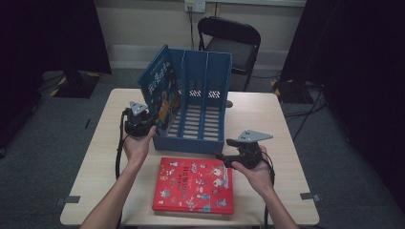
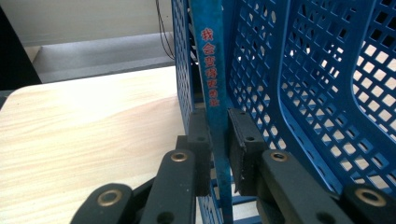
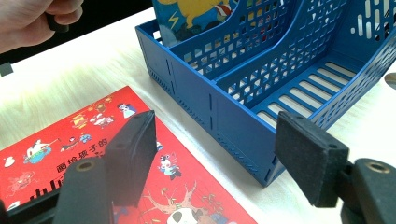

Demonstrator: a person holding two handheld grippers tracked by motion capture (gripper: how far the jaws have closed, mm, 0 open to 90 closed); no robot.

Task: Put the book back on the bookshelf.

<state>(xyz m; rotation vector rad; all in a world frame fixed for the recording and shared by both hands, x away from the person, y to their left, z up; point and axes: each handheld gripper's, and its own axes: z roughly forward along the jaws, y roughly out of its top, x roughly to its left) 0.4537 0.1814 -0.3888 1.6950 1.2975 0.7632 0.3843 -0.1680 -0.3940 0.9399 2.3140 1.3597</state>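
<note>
One table, one blue file rack with three slots, two books: a blue book standing tilted in the rack's left slot, a red book flat on the table just in front of the rack. High view gives the layout but hides the jaws; left gripper view shows the left gripper clamped narrow on the blue book's spine, red characters readable on it. Right gripper view shows the right gripper spread wide, holding nothing, over the red book's corner beside the rack's front wall.
</note>
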